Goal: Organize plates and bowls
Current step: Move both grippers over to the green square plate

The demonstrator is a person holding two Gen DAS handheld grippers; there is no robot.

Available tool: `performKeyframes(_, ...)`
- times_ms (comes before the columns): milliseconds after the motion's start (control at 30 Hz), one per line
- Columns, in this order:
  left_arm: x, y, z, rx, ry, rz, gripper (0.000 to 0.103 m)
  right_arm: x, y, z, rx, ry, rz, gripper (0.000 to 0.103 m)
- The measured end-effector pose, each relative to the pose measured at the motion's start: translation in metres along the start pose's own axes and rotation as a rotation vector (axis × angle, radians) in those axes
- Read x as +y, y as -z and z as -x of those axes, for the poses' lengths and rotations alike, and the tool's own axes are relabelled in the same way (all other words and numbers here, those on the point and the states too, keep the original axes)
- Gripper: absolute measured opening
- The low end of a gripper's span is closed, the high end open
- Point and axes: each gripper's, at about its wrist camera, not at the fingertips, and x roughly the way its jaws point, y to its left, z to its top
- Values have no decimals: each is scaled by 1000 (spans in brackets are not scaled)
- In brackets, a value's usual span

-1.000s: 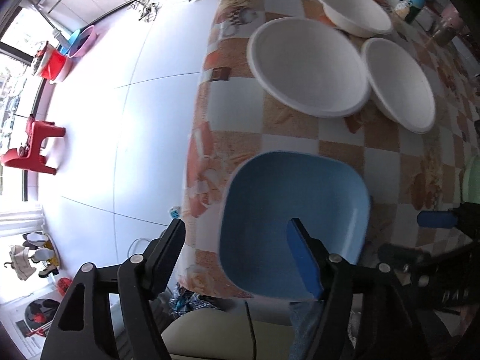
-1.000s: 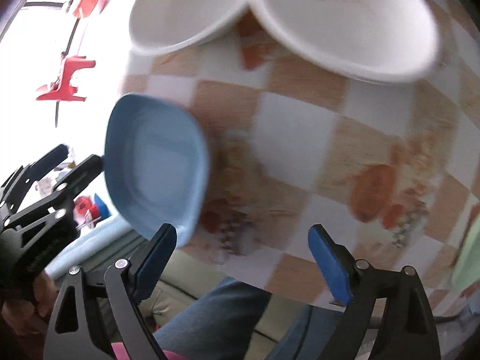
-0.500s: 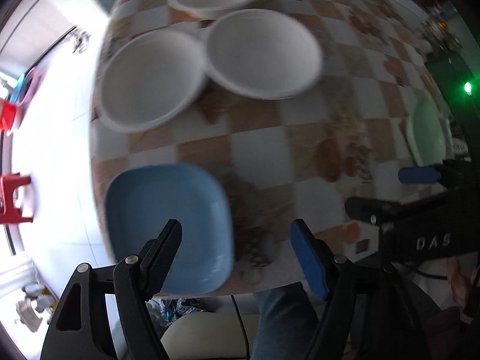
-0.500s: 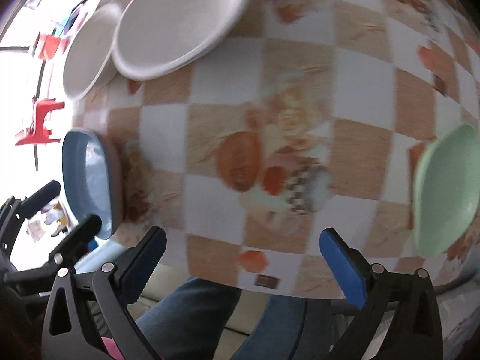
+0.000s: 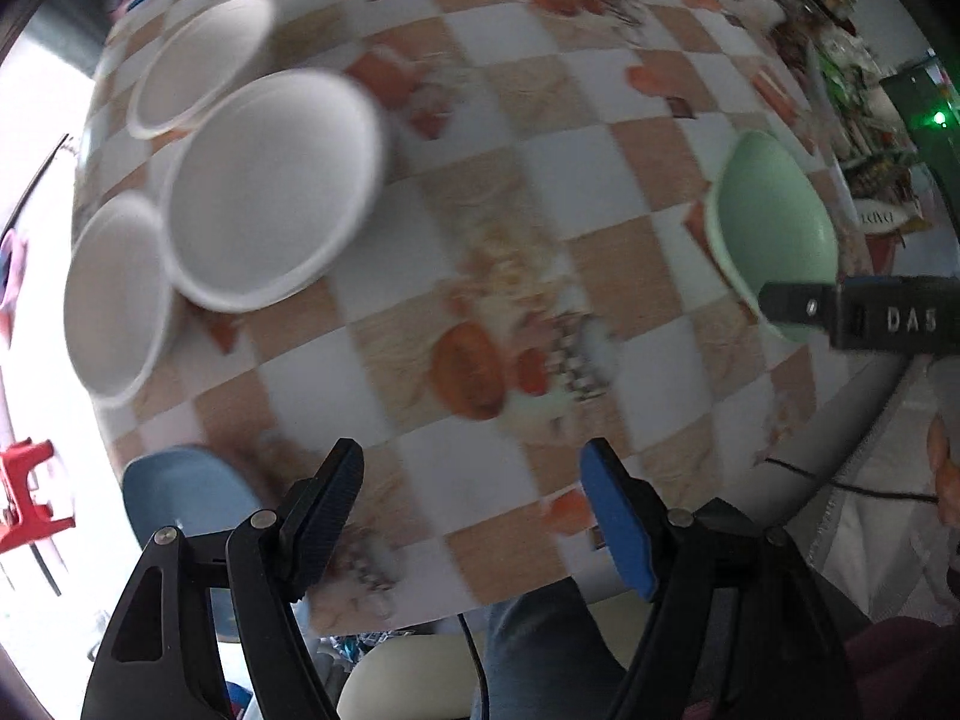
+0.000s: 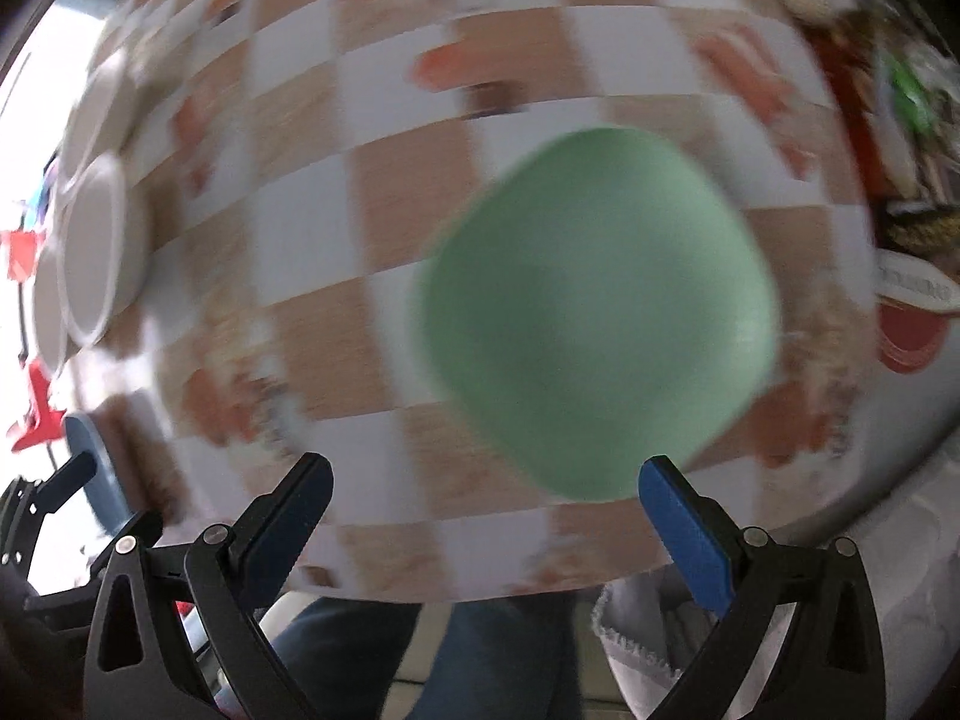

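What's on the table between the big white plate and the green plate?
Nothing. In the left wrist view, only bare checkered tablecloth lies between the white plate and the green plate.

Both handheld tools share one build. The left gripper (image 5: 471,483) has black skeletal arms with triangular cut-outs and silver round-head screws at the pivots; its left finger carries a black ribbed pad, its right finger a plain blue pad. The right gripper (image 6: 483,495) repeats this colour scheme, and its black side bar bears white letters, apparently "DAS". A thin black cable trails near it. The person wears blue jeans (image 5: 540,648), with a dark maroon garment at the right edge.
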Motion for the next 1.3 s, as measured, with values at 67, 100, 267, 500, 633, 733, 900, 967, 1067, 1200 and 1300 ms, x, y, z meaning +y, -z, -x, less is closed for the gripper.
performKeyframes(67,-11,-6,-5,15,4,-9,78,-25,-7,1,-12,24,-16,103)
performKeyframes(100,-16,-9,-9,20,15,-10,78,-36,-10,4,-16,39,-23,103)
performKeyframes(267,-37,-25,-24,47,47,0,78,-77,-34,0,-16,106,-16,103)
performKeyframes(500,-43,-33,-39,81,38,19,78,-32,-39,-16,9,135,87,103)
performKeyframes(633,-38,-27,-48,91,20,40,78,-19,-35,-34,40,87,126,103)
performKeyframes(733,-30,-20,-51,99,5,65,78,-12,-30,-40,53,57,125,103)
performKeyframes(900,-17,-14,-50,92,-16,98,78,13,-16,-37,69,-8,142,103)
performKeyframes(967,-12,-13,-49,92,-30,101,78,26,-10,-36,75,-21,173,103)
performKeyframes(1067,-8,-14,-48,87,-31,114,78,38,-3,-24,51,15,191,103)
performKeyframes(1200,-14,-24,-46,63,-15,116,78,9,-16,-27,43,16,121,103)
performKeyframes(1300,-25,-38,-48,47,-10,109,78,-6,-27,-25,37,33,90,103)
